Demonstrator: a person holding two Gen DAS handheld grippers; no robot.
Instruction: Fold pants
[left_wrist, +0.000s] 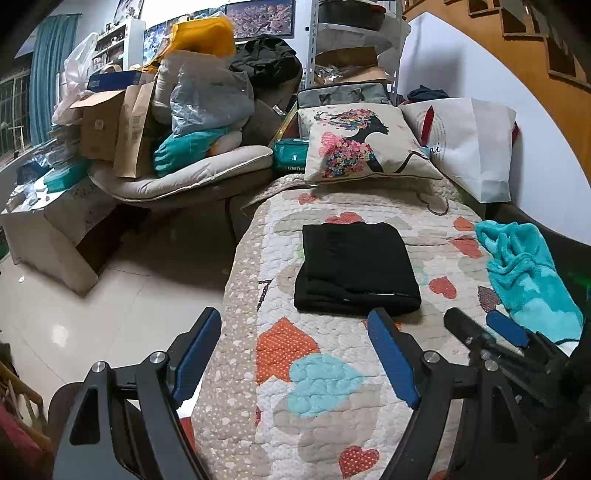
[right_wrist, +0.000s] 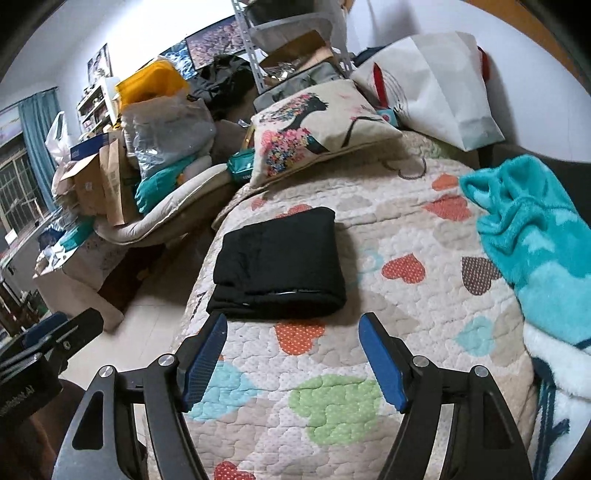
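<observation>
Pants (left_wrist: 356, 267) folded on quilt (left_wrist: 332, 369), both claws spread empty, green heart (right_wrist: 334, 408) only in right view

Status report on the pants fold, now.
Left gripper open, empty; right gripper open, empty. Black fabric pants folded into a flat rectangle on heart-patterned quilt. Nothing in the way.

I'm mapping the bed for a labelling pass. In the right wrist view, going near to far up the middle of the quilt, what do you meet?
Right gripper, open → folded black pants → pillow with flower-haired woman → grey bag behind it.
</observation>
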